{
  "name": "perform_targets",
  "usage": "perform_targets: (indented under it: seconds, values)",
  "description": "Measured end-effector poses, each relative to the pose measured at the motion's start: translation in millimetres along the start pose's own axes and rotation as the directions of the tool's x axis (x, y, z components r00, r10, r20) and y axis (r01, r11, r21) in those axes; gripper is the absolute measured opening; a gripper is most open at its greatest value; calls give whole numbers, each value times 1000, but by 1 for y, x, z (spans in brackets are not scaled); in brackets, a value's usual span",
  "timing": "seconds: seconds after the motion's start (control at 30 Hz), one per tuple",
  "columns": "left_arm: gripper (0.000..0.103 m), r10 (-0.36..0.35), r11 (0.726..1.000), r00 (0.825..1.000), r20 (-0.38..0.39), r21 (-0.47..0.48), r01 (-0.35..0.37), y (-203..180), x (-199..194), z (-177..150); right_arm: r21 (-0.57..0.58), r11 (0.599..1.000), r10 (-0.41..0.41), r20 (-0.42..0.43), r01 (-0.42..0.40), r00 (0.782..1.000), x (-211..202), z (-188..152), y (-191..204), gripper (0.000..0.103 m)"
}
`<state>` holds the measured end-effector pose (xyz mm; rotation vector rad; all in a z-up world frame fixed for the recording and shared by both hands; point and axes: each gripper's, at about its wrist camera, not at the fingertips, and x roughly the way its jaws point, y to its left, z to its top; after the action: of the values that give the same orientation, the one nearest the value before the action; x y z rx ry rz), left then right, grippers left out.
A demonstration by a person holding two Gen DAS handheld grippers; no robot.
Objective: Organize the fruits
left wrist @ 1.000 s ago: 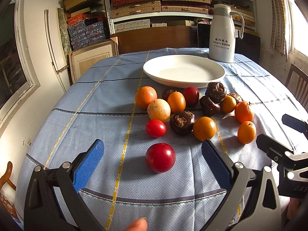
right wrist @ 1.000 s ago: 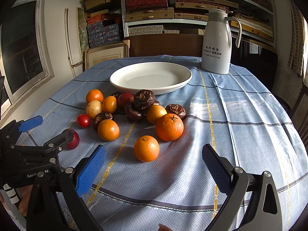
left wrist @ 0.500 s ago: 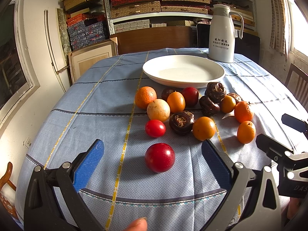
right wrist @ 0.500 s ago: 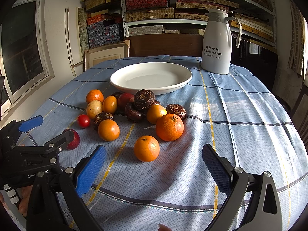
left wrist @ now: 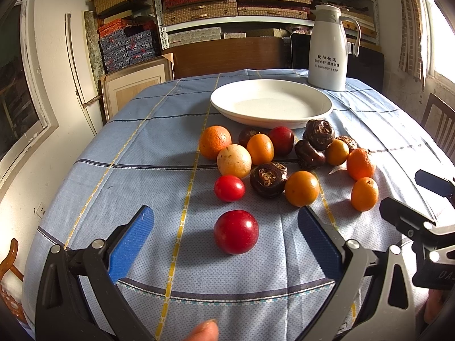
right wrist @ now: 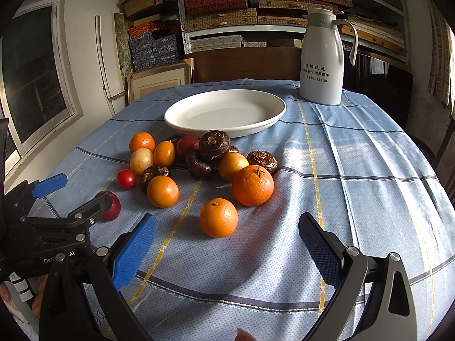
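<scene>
A pile of loose fruit lies on the blue checked tablecloth in front of an empty white plate (left wrist: pixel 271 103) (right wrist: pixel 224 112): oranges, red plums, a small red tomato (left wrist: pixel 229 188), a pale yellow fruit (left wrist: pixel 234 160) and dark brown water chestnuts (left wrist: pixel 268 180). My left gripper (left wrist: pixel 224 237) is open, its blue pads on either side of a large red plum (left wrist: pixel 236 231), not touching it. My right gripper (right wrist: pixel 226 245) is open and empty, just short of a small orange (right wrist: pixel 218 217), with a larger orange (right wrist: pixel 252 185) behind it.
A white thermos jug (left wrist: pixel 328 48) (right wrist: pixel 322 56) stands behind the plate at the back right. Wooden chairs and shelves of boxes stand beyond the table. The left gripper's body (right wrist: pixel 42 227) shows at the left of the right wrist view; the table's edge curves close by.
</scene>
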<state>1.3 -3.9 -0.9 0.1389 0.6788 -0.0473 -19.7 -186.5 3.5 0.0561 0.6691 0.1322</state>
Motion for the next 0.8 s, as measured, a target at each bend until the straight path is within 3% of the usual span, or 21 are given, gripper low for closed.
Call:
perform_targets:
  seconds: [0.17, 0.3, 0.4, 0.53, 0.6, 0.67, 0.8]
  values:
    - [99, 1, 1000, 1000, -13, 12, -1, -1, 5, -2, 4, 1000, 9, -42, -9, 999, 7, -2, -4, 100]
    - [99, -14, 999, 995, -97, 44, 19, -4, 19, -1, -7, 1000, 10, -169, -11, 986, 23, -6, -7, 100]
    - [99, -47, 997, 978, -206, 53, 59, -4, 37, 0, -5, 1000, 16, -249, -18, 968, 31, -10, -14, 100]
    - [99, -81, 994, 948, -308, 39, 97, 0, 55, -3, -48, 998, -42, -274, 30, 961, 36, -13, -20, 100]
    - [99, -115, 992, 941, -318, 14, 126, 5, 58, -4, -78, 996, -66, -304, 44, 950, 40, -13, -23, 100]
    - [99, -150, 988, 939, -309, -3, 157, 11, 60, -7, -91, 996, -37, -306, 9, 951, 41, -12, -28, 100]
    - [99, -188, 976, 939, -287, 54, 212, 16, 58, -11, -143, 989, -7, -308, -39, 952, 38, -13, -31, 100]
